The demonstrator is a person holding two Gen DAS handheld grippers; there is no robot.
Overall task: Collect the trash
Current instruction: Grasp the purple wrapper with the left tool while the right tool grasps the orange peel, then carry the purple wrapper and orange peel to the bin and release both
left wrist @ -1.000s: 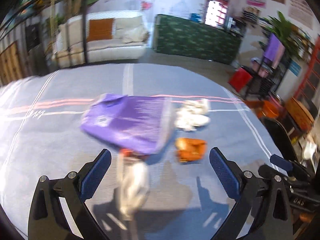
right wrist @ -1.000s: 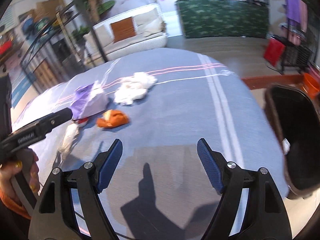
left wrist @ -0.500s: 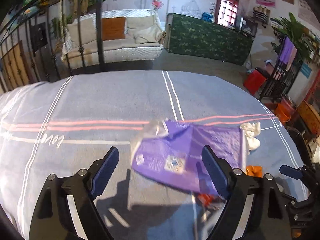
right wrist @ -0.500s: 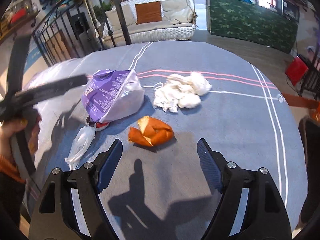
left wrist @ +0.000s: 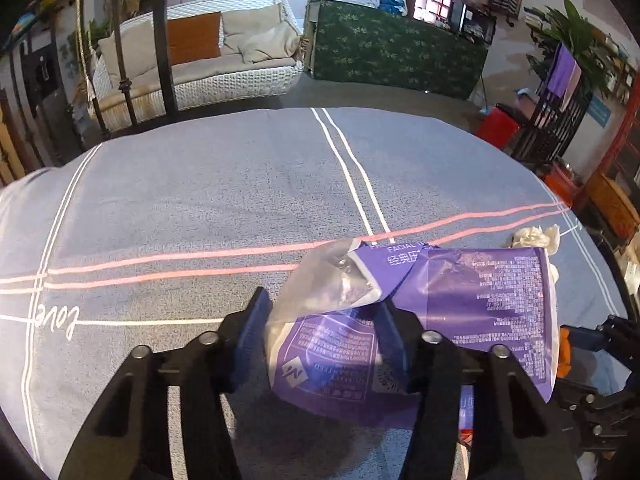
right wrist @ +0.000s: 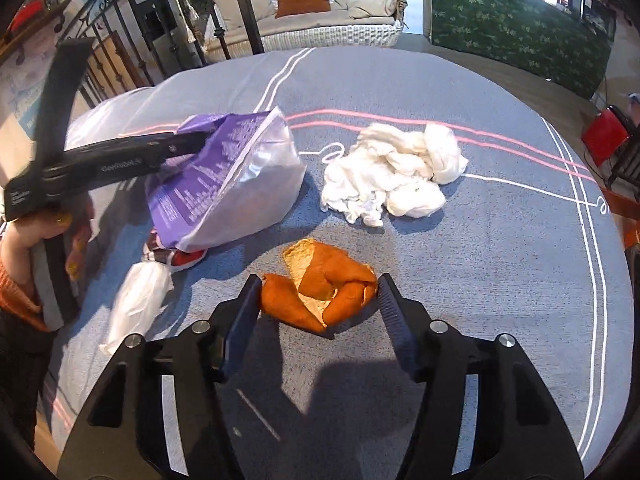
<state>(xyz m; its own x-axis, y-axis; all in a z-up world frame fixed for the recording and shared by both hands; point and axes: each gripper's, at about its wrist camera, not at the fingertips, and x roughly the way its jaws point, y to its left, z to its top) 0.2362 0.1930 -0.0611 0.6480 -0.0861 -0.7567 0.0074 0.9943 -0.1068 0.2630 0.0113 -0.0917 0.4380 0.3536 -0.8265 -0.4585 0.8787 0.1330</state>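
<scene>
A purple plastic tissue pack wrapper (left wrist: 472,304) lies on the blue tablecloth (left wrist: 200,200); it also shows in the right wrist view (right wrist: 224,184). My left gripper (left wrist: 320,332) has its jaws narrowed around the wrapper's clear corner. My right gripper (right wrist: 318,312) is open, its fingers on either side of an orange peel (right wrist: 320,292) on the cloth. A pile of crumpled white tissue (right wrist: 392,172) lies beyond the peel. A small clear plastic bag (right wrist: 136,304) and a red scrap (right wrist: 188,258) lie beside the wrapper.
The table's right edge curves close to the tissue. A dark bin edge (right wrist: 634,264) shows at the far right. A white sofa (left wrist: 200,64) and a green counter (left wrist: 396,52) stand beyond the table. The person's hand (right wrist: 44,232) holds the left gripper at the left.
My left gripper has closed in around the wrapper's corner. My right gripper has moved forward and down, so the orange peel now sits between its narrowed fingers.
</scene>
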